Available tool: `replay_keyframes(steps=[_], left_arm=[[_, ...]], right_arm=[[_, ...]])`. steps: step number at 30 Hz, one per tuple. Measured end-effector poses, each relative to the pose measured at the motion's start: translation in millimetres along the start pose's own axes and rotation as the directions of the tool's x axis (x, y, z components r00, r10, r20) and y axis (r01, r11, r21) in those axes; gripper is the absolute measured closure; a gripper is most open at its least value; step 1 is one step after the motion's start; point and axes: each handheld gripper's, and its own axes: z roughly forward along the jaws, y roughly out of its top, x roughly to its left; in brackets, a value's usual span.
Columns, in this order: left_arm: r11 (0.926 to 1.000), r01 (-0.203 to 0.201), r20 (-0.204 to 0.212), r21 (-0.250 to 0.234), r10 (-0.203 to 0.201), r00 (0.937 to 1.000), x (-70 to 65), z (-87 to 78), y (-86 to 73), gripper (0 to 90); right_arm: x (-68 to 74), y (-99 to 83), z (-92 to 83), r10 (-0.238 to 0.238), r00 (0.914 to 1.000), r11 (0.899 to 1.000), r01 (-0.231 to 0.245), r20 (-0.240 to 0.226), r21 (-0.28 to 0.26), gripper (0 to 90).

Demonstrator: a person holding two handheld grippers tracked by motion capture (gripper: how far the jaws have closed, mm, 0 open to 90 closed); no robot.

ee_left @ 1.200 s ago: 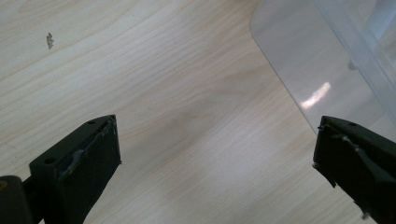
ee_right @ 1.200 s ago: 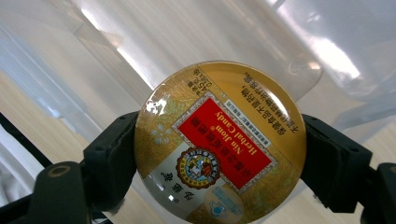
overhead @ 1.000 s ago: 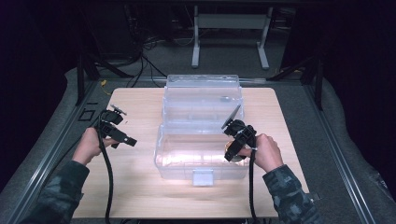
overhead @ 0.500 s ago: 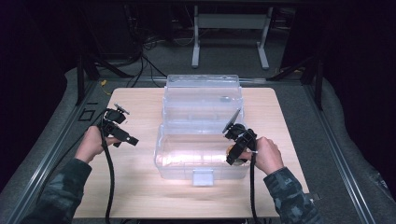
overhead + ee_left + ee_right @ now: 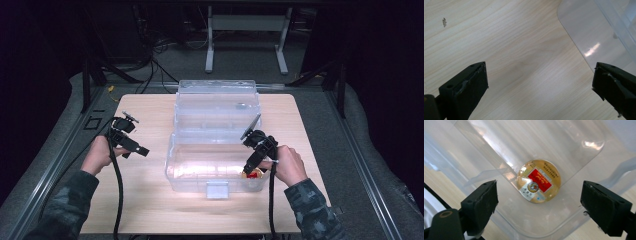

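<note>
A: What is happening in the clear bin [image 5: 200, 165] at the desk's [image 5: 150, 210] centre?

B: The right gripper [image 5: 250, 167] is hovering over a round jar [image 5: 538, 180] lying in its near-right corner, jaws having just been opening wide, nothing between them.

A: And the left gripper [image 5: 141, 151]?

B: Idling wide open, empty, near the left edge.

Both grippers, left [image 5: 141, 150] and right [image 5: 248, 170], jaws apart.
</note>
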Motion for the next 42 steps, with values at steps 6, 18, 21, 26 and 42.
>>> replay_keyframes(steps=[6,18,21,26,42], left_arm=[[0.9997,-0.011,-0.009,-0.022,0.011,0.9999,-2.8,-11.7,5.3,0.1],[0.9942,-0.043,-0.018,-0.099,0.041,0.9990,-12.1,-32.6,39.1,0.7],[0.9917,-0.064,-0.022,-0.111,0.062,0.9978,-15.9,-35.6,48.5,0.7],[0.9833,-0.096,-0.006,-0.155,0.096,0.9954,-19.4,-38.3,67.8,0.9],[0.9501,-0.177,0.001,-0.257,0.184,0.9830,-43.1,-43.1,122.5,0.3]], right_arm=[[4.4,-7.1,-13.7,-0.019,0.9998,0.998,0.018,-0.008,-0.065,13.1],[17.6,-20.0,-20.5,-0.042,0.9990,0.988,0.039,-0.016,-0.149,14.0],[20.5,-21.4,-16.8,-0.054,0.9984,0.989,0.052,-0.013,-0.139,14.1],[22.5,-22.5,-10.6,-0.053,0.9983,0.987,0.049,-0.023,-0.150,14.5],[23.7,-30.3,-8.7,-0.044,0.9988,0.984,0.040,-0.021,-0.172,15.0]])
